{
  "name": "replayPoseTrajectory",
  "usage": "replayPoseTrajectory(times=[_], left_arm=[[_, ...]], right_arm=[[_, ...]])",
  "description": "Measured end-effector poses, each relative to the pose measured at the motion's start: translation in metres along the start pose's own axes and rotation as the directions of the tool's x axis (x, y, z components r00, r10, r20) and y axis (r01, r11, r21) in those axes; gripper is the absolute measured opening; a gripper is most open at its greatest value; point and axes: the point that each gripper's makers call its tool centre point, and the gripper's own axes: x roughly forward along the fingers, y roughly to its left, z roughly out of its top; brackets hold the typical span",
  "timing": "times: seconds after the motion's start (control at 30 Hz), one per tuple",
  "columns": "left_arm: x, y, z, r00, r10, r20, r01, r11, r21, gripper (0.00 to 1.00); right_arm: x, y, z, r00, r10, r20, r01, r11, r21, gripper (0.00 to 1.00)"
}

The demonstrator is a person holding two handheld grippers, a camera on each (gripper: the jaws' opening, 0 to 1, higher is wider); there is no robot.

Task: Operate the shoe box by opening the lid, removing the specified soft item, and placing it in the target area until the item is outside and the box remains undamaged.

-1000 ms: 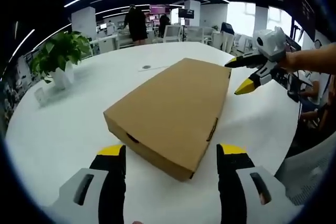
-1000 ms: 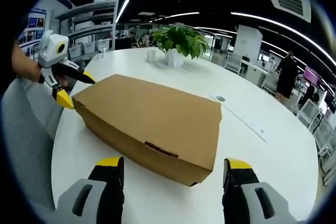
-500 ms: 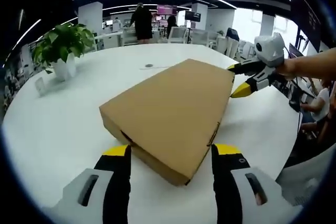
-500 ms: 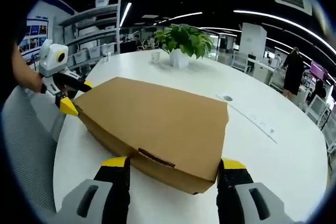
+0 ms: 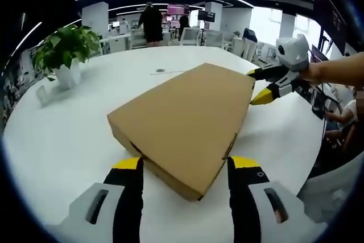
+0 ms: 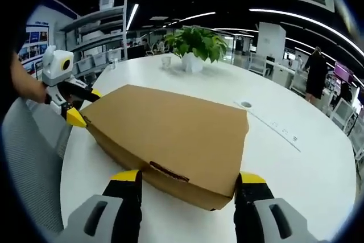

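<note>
A closed brown cardboard shoe box [image 5: 185, 115] lies flat on the round white table [image 5: 68, 135]. My left gripper [image 5: 183, 166] is open, its yellow-tipped jaws standing either side of the box's near corner. At the box's far end the right gripper [image 5: 260, 86] is seen open, its yellow tips around the box edge. In the right gripper view the same box [image 6: 170, 135] fills the middle, with my right gripper [image 6: 189, 180] open and straddling its near end. The left gripper [image 6: 79, 109] appears open at the far left corner. The lid is shut and the box's contents are hidden.
A potted green plant [image 5: 62, 52] in a white pot stands on the table's far side, also the plant [image 6: 194, 46]. A small round cap [image 6: 245, 104] sits in the tabletop. Grey mesh chairs [image 6: 28, 157] stand by the table's edge. People stand in the office behind.
Over the last second both grippers moved in onto the box ends, so their jaws now straddle its corners. Since half a second ago almost nothing has shifted.
</note>
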Motion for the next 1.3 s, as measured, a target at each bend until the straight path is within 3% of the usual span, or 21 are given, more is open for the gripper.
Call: replayPoseTrajectory(times=[0.73, 1.03, 1.3], left_arm=[[-0.013, 0.033, -0.006, 0.996, -0.077, -0.050, 0.080, 0.996, 0.045, 0.59], [-0.020, 0.054, -0.010, 0.989, -0.126, -0.077, 0.132, 0.988, 0.079, 0.58], [-0.024, 0.067, -0.011, 0.981, -0.169, -0.092, 0.178, 0.978, 0.105, 0.58]], right_arm=[[0.004, 0.026, 0.008, 0.999, -0.034, -0.015, 0.035, 0.999, 0.040, 0.56], [0.008, 0.046, 0.009, 0.999, -0.038, -0.018, 0.038, 0.999, 0.027, 0.54], [0.010, 0.058, 0.012, 0.998, -0.059, 0.000, 0.059, 0.996, 0.071, 0.51]])
